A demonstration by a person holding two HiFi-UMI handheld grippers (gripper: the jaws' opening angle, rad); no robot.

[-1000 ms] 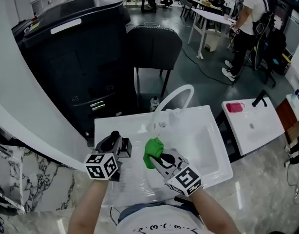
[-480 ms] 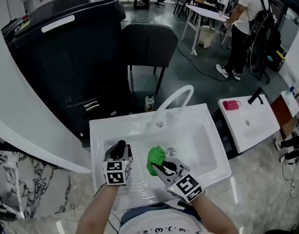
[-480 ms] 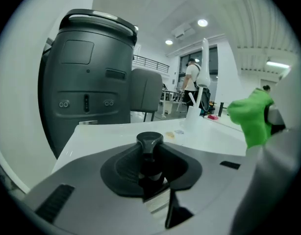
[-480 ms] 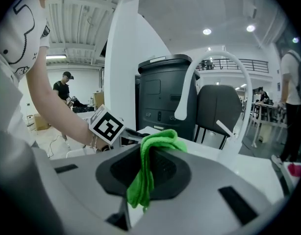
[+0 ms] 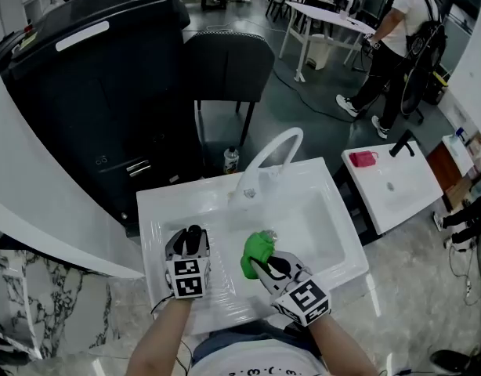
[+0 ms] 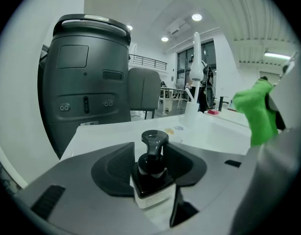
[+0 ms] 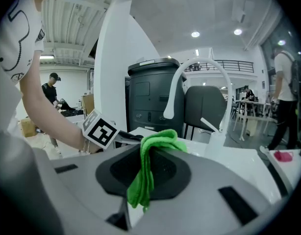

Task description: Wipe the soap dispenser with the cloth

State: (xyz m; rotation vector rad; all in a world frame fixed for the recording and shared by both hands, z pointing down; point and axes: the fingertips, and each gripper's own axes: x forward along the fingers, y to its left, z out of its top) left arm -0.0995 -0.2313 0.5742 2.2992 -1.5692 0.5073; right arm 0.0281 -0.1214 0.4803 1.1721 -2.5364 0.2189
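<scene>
While your left gripper (image 6: pixel 151 166) is opening its jaws, the soap dispenser (image 6: pixel 150 173) sits between them: black pump head, dark collar, pale labelled body. It stands on the white sink (image 5: pixel 225 198) deck, left of the basin, a touch tilted in the left gripper view. There's a dark gap on one side of the bottle. The other side is too tight to read, so the pads are probably clear of it, but treat that as a guess.

Your right gripper (image 7: pixel 143 173) is clamped narrow on the green cloth (image 7: pixel 151 153). One bunch sticks up above the jaws and a tail hangs below. In the head view the cloth is over the basin, beside the left gripper but apart from it, with bare sink between. It isn't touching the dispenser. The faucet (image 5: pixel 272 151) arcs behind both tools.

Progress, as a judgement: the cloth is in hand and the dispenser is parked on the deck and being let go. No wiping contact shows right now. The bottle's surface gives no clue whether it's clean or not, so I can't score the wipe as done. If it's pending, what's left is to steady the bottle and bring the cloth onto its body and pump.
</scene>
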